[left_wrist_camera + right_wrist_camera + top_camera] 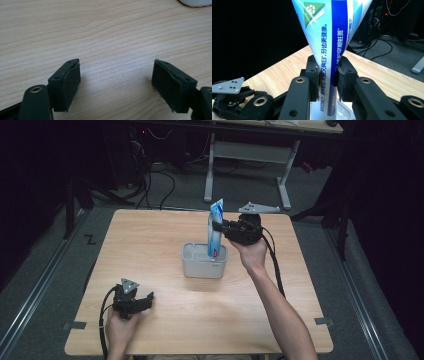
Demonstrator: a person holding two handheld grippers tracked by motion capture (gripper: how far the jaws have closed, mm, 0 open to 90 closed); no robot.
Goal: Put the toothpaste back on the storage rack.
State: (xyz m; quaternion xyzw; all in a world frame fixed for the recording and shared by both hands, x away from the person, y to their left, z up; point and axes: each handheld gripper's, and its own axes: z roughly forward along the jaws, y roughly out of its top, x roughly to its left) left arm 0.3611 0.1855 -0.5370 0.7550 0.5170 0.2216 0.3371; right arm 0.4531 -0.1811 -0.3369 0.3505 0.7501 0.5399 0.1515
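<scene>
High view first: on the pale wooden table (165, 320) my right gripper (218, 226) clamps a tall blue-and-white toothpaste tube (215, 227), which stands upright with its lower end down inside the small grey rectangular plastic bin (202, 265) near the table's middle; my right hand (252, 252) holds that gripper just beside the bin's far right corner; my left gripper (145, 301) rests low near the table's near left corner, well apart from the bin, in my left hand (119, 325).

Left gripper view: my two black jaws stand wide apart with bare wood grain between them; a white rounded edge (197, 2) shows at the top right corner.

Right gripper view: my jaws are closed on the tube, pads pressing its two faces about midway up; the tube's printed blue stripe and green corner mark rise above; below sits the bin; my other gripper (227, 93) lies at the lower left.
</scene>
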